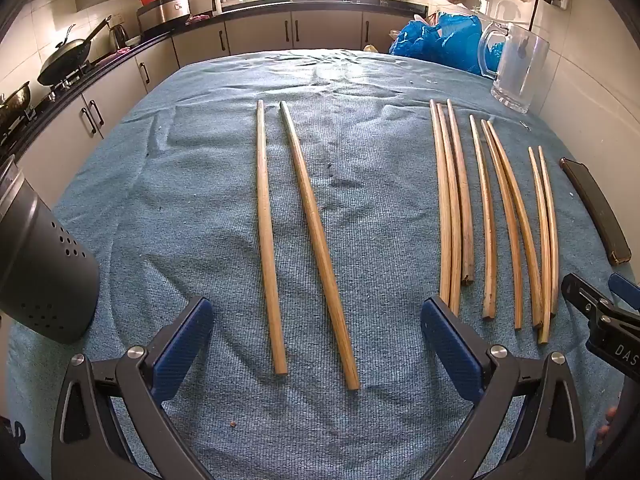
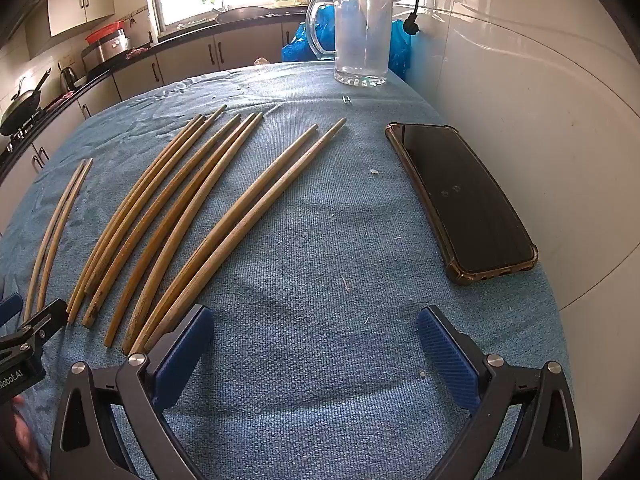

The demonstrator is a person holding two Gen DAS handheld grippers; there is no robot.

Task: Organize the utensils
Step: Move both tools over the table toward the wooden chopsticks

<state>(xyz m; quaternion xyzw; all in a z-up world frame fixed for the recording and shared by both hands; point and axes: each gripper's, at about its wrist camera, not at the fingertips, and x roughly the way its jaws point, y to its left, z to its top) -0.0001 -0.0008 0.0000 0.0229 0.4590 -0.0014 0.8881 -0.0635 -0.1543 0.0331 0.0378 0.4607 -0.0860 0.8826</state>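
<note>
Several wooden chopsticks lie on a blue cloth (image 1: 200,200). Two chopsticks (image 1: 296,236) lie apart straight ahead of my left gripper (image 1: 316,344), which is open and empty just short of their near ends. The remaining chopsticks (image 1: 496,220) lie in small groups to the right. In the right wrist view these groups (image 2: 192,216) lie left of centre. My right gripper (image 2: 314,344) is open and empty over bare cloth, its left finger (image 2: 184,356) beside the nearest chopstick ends. A dark perforated utensil holder (image 1: 44,272) lies on its side at the far left.
A glass mug (image 2: 362,36) stands at the table's far right corner. A phone (image 2: 460,196) in a brown case lies along the right edge by the white wall. Blue plastic bags (image 1: 440,40) sit behind the table. Kitchen counters with woks run along the left.
</note>
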